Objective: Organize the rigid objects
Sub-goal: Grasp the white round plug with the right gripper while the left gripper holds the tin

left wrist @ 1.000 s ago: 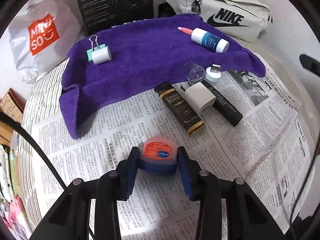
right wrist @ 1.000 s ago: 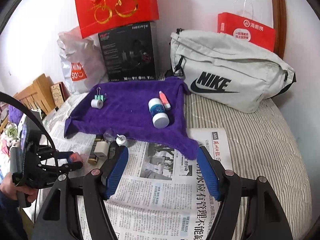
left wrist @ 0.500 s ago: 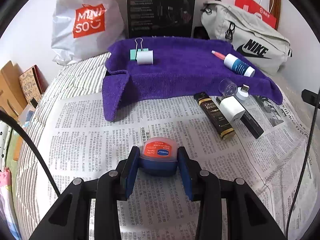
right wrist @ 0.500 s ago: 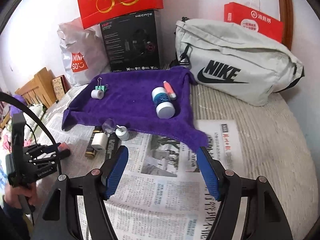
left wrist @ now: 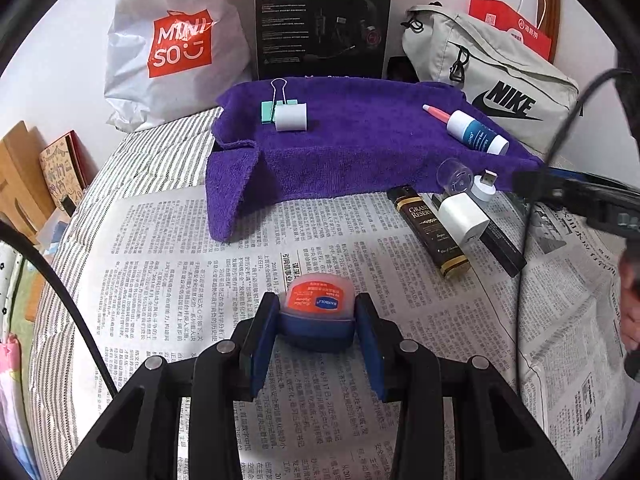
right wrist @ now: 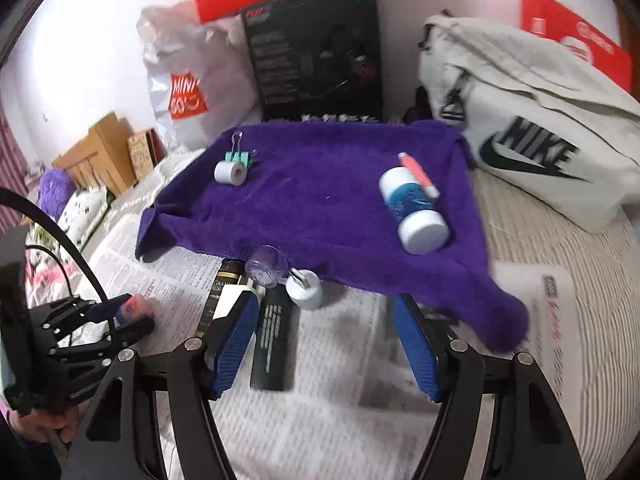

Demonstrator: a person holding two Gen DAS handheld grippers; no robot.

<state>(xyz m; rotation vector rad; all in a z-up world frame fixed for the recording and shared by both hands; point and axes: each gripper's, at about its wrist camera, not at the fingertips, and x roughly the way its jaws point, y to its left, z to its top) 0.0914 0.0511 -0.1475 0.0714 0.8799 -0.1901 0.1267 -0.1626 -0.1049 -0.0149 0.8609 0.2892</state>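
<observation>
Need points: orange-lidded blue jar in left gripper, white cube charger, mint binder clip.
orange-lidded blue jar (left wrist: 318, 304), left wrist view, on its orange lid label.
white cube charger (left wrist: 462, 216), left wrist view, on its top face.
mint binder clip (right wrist: 236, 158), right wrist view, on its mint body.

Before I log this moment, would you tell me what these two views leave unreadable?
- Right wrist view: motion blur smears the black stick's print.
- Right wrist view: the white charger is half hidden behind the right gripper's finger.
- Left wrist view: the small jar's base is hidden between the left gripper's pads.
</observation>
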